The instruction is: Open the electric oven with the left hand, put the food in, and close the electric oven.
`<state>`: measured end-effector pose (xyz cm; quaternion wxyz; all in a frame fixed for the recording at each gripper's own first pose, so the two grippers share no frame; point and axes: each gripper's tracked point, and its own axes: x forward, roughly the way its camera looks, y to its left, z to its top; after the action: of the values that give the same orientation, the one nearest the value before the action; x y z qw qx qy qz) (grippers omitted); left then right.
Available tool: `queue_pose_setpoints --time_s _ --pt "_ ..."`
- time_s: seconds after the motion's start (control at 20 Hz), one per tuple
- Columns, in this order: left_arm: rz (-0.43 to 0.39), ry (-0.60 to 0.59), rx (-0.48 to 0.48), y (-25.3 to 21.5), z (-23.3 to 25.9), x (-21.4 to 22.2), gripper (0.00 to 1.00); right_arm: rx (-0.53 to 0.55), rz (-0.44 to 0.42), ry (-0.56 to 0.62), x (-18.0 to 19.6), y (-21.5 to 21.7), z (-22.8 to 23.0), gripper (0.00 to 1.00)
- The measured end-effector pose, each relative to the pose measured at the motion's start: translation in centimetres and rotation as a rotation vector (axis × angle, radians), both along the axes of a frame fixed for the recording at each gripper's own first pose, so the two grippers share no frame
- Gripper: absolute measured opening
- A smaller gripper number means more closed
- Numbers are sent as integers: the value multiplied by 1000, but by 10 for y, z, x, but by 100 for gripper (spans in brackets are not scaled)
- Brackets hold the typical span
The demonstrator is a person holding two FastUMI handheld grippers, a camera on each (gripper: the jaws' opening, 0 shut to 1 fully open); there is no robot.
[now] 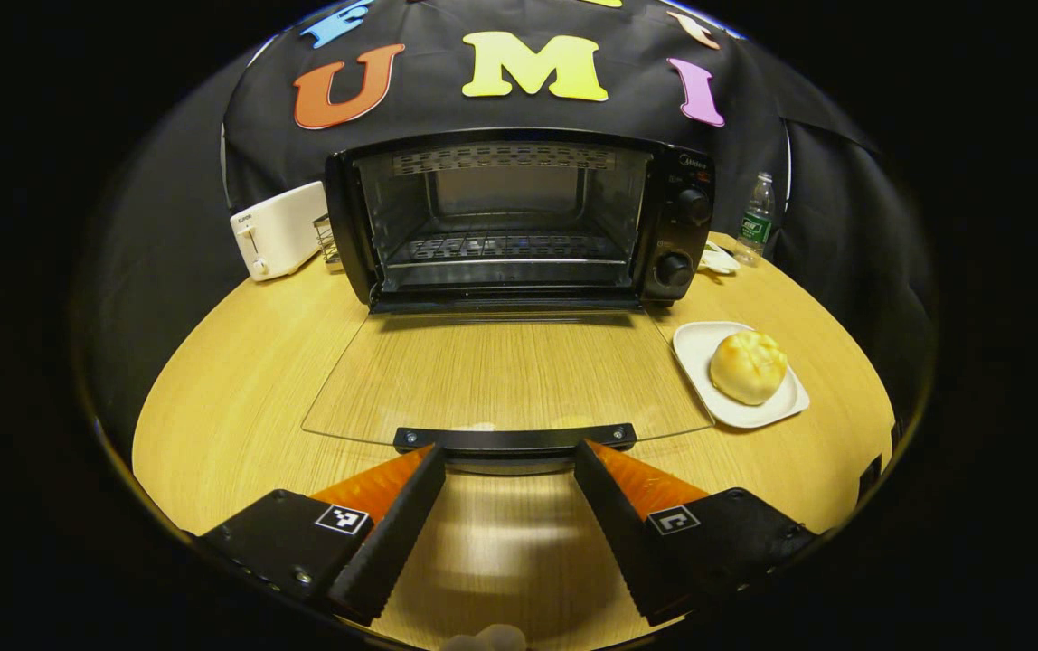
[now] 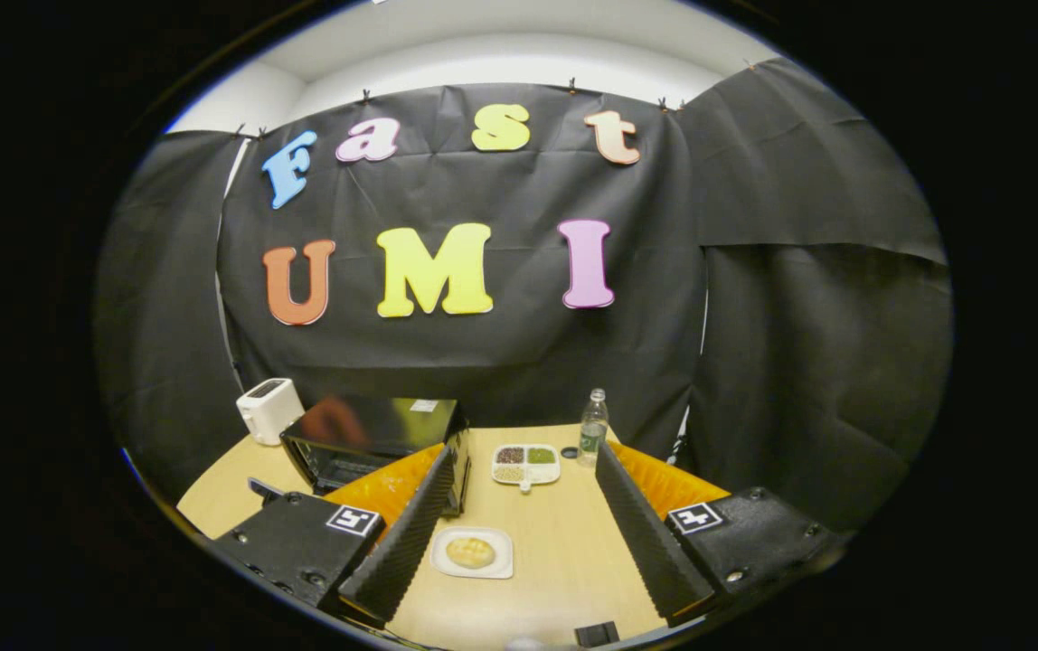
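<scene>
On the round wooden table (image 1: 239,407) the electric oven (image 1: 519,221) stands wide open, glass door (image 1: 501,375) folded flat onto the tabletop, wire rack (image 1: 505,246) bare inside. Opening step looks done; food not loaded yet.

Food: a bun (image 1: 748,365) on a small white plate (image 1: 698,348), just beside the door's right edge, near the oven's knob side.

Risks:
- Right gripper comes in low toward the rack and clips the door or its handle (image 1: 514,439). Glass door is hard to judge against the wood.
- Bun is soft and round; hard squeeze dents it, light squeeze lets it roll off on the way over the door.
- Plate sits close to the door edge, so a nudge could push one against the other.
- Left gripper parked at the handle could block the right one's path.

Pose:
- Left gripper (image 1: 508,455): low, level, aimed straight at the oven mouth, jaws spread, tips flanking the handle, gripping nothing.
- Right gripper (image 2: 519,479): held high and back, looking down over the table, jaws spread wide and empty, bun plate (image 2: 472,552) between and below its fingers. White toaster (image 2: 268,409), water bottle (image 2: 591,427) and a divided dish (image 2: 526,464) sit farther back.
</scene>
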<state>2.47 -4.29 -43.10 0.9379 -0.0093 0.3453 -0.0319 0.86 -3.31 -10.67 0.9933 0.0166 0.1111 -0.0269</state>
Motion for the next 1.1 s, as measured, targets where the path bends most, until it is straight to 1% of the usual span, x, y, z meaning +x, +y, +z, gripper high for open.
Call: queue_pose_setpoints --time_s 0.05,0.1,0.3,0.4,0.45,0.5,0.55,0.6,0.75,0.8,0.85,0.9,0.95,1.0,1.05,1.1 --pt "1 -5 -1 0 2 1 96 5 1 -1 0 0 0 98" --pt "2 -31 -6 0 9 3 96 7 0 -4 0 0 1 100" --pt "13 -117 0 10 43 12 95 12 -1 -49 5 -2 13 100" --pt "10 -173 4 15 71 11 95 -2 3 -76 7 -3 18 100" --pt "1 -205 2 16 88 10 95 -16 4 -85 7 -4 18 97" --pt "-2 -241 5 19 106 9 95 -29 7 -95 7 -4 16 100" --pt "-8 -277 8 21 125 7 95 -47 8 -93 7 -5 10 97" --pt "-8 -312 14 24 145 3 95 -64 18 -88 7 -3 -1 100" --pt "-9 -437 13 30 213 -4 94 -107 44 -23 7 5 -50 100" --pt "-9 -473 11 31 234 -7 95 -118 52 9 5 9 -72 97" --pt "-4 -512 6 30 253 -10 95 -116 65 44 2 15 -93 100" --pt "8 -548 -1 34 270 -13 95 -101 74 77 2 21 -113 98" --pt "14 -576 -18 35 287 -15 95 -87 77 96 1 25 -131 98" --pt "27 -603 -26 38 303 -19 95 -72 81 130 1 29 -153 100" --pt "35 -622 -32 41 317 -23 95 -64 83 166 3 34 -172 98" --pt "46 -642 -33 46 330 -28 95 -65 93 193 6 41 -193 98"
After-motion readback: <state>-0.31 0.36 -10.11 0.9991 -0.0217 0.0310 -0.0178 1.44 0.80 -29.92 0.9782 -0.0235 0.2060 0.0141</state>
